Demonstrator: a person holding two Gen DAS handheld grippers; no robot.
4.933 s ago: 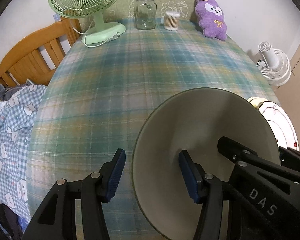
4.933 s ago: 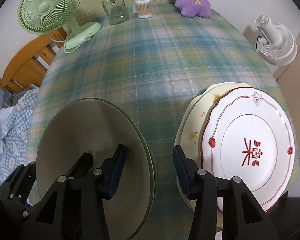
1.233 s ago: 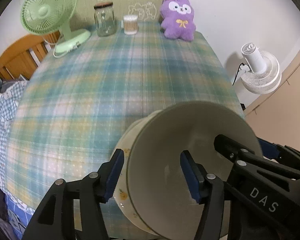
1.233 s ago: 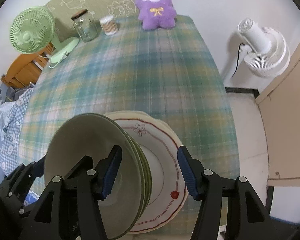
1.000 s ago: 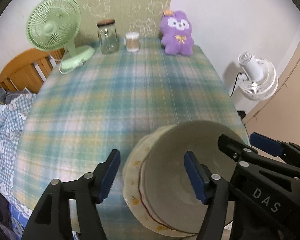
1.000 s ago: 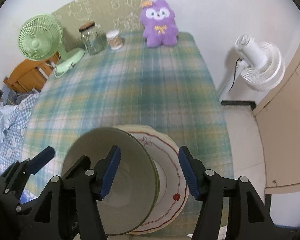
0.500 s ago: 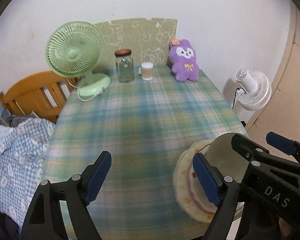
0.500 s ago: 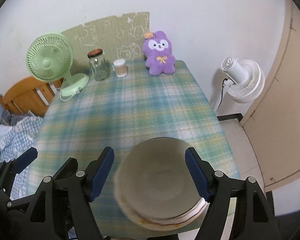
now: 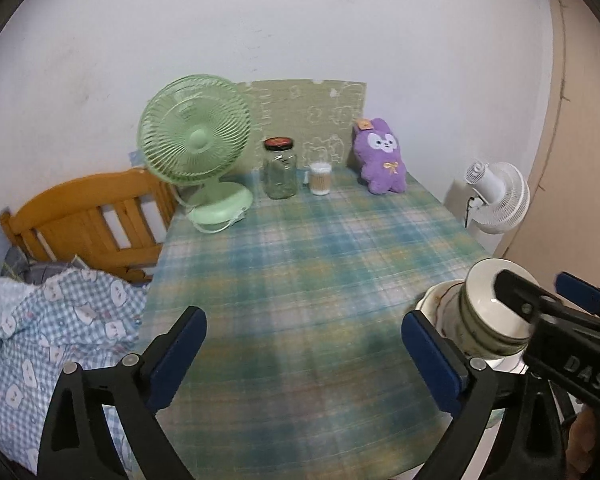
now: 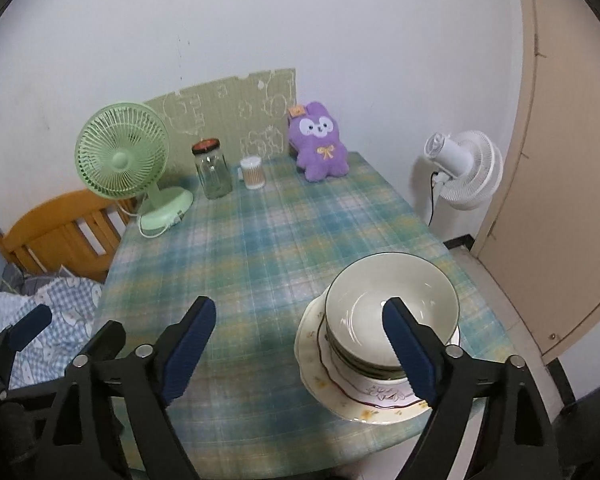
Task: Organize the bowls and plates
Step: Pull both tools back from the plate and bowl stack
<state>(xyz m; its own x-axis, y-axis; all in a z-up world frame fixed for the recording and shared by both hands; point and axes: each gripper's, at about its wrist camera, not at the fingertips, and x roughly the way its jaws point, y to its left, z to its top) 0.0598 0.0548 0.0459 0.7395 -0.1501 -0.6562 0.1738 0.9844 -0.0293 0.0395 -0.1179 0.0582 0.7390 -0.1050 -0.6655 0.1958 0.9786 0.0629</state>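
A stack of pale green-rimmed bowls (image 10: 392, 312) sits on stacked plates (image 10: 340, 392), a red-patterned white plate over a cream flowered one, at the near right corner of the plaid table (image 10: 260, 264). The stack also shows in the left wrist view (image 9: 480, 320), partly hidden by the right gripper's body. My left gripper (image 9: 304, 352) is open and empty, raised above the table's near edge. My right gripper (image 10: 300, 344) is open and empty, raised above and just left of the stack.
At the table's far end stand a green desk fan (image 10: 128, 168), a glass jar (image 10: 214, 174), a cotton-swab tub (image 10: 253, 174) and a purple plush toy (image 10: 320, 148). A wooden chair with checked cloth (image 9: 84, 220) is left. A white floor fan (image 10: 464, 168) and a door are right.
Both grippers have pulled back and up from the stack, and their jaws have spread wider. The bowls now rest on the plates, free of both grippers.
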